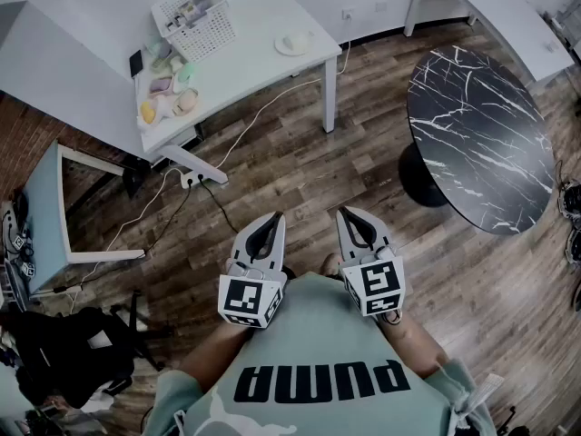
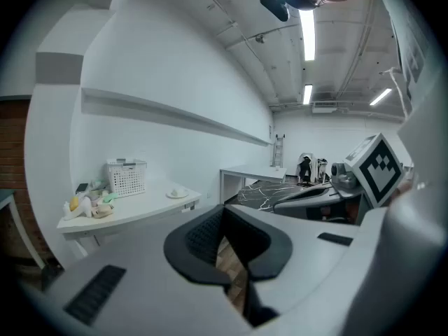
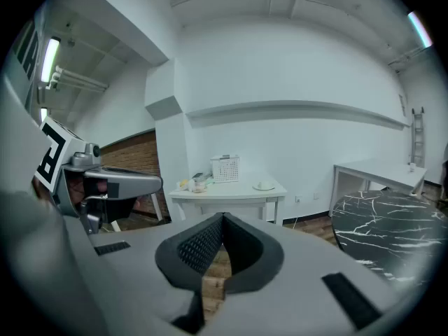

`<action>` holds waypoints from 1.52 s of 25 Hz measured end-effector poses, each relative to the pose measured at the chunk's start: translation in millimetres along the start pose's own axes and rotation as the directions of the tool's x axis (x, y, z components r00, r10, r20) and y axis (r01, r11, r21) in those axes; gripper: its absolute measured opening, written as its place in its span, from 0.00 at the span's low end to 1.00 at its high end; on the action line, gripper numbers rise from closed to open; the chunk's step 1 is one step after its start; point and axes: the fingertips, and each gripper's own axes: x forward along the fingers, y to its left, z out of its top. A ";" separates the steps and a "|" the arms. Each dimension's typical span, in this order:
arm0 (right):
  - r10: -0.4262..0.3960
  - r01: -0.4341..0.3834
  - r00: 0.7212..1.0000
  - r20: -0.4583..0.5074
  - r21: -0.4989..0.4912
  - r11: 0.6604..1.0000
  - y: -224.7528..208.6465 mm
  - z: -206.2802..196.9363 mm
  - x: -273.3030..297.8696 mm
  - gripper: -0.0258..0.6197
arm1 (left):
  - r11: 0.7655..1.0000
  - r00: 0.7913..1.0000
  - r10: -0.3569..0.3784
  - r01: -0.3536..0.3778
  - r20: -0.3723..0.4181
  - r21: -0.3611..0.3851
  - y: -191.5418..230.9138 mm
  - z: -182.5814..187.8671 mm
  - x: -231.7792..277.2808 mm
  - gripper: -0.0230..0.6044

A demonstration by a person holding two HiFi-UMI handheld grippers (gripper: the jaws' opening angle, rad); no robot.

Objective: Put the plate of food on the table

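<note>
Before reaching anywhere, note both tools tucked in at the chest: left gripper [image 1: 270, 221] and right gripper [image 1: 350, 216], each with jaws pressed fully together and nothing between the pads.

Next out, to the right across bare wood floor: round black marble table [image 1: 477, 134], clearly on the right gripper's side and probably the place to set things down.

Farther ahead and slightly left: white table [image 1: 263, 71]. Near its right end, lying flat and alone, the small plate of food [image 1: 293, 43], well apart from both grippers. Round, so no long axis to line up with; any side of the rim looks open. Seen a little left of the left gripper's jaw line and a little right of the right gripper's, so almost dead ahead between the two. Judged about equal in reach for either hand. Beyond it, toward the table's left end: white basket [image 1: 192, 18] and a huddle of pastel items.

For writing, read PUMA on the shirt [image 1: 318, 371], upside down from the head view. Elsewhere only square black-and-white markers on the gripper cubes; nothing legible on basket or plate.
</note>
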 end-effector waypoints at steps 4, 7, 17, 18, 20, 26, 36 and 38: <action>-0.001 0.001 1.000 0.005 0.002 1.000 -10.1 -1.0 -7.3 0.05 | 1.000 1.000 0.002 -0.002 0.001 0.003 -11.3 1.6 4.4 0.05; -0.001 0.001 1.000 0.008 0.005 1.000 -17.8 -2.9 -13.2 0.05 | 1.000 1.000 0.005 -0.005 0.000 0.009 -21.2 2.0 6.6 0.05; 0.020 -0.021 1.000 0.021 0.033 0.999 -30.2 -1.9 -24.5 0.05 | 0.998 0.999 0.049 -0.048 -0.023 0.042 -32.3 12.3 -1.0 0.05; 0.018 -0.019 0.999 0.027 0.039 0.999 -30.3 -1.2 -23.9 0.05 | 0.998 0.998 0.048 -0.047 -0.028 0.045 -31.9 12.0 -0.9 0.05; 0.012 -0.014 0.999 0.034 0.049 0.999 -30.1 -1.0 -22.2 0.05 | 0.998 0.999 0.034 -0.032 -0.034 0.059 -33.8 12.0 2.2 0.05; -0.017 0.016 1.000 0.021 0.046 0.999 -36.2 -2.4 -17.0 0.05 | 0.998 1.000 -0.018 0.019 -0.019 0.061 -35.0 15.7 19.6 0.05; -0.074 0.074 0.997 -0.033 0.008 0.997 -56.8 10.4 28.6 0.05 | 0.996 0.996 -0.085 0.085 0.007 0.000 -0.8 18.9 72.9 0.05; -0.074 0.074 0.996 -0.053 0.010 0.997 -61.1 11.5 44.7 0.05 | 0.996 0.996 -0.084 0.084 0.003 -0.014 13.2 18.9 85.7 0.05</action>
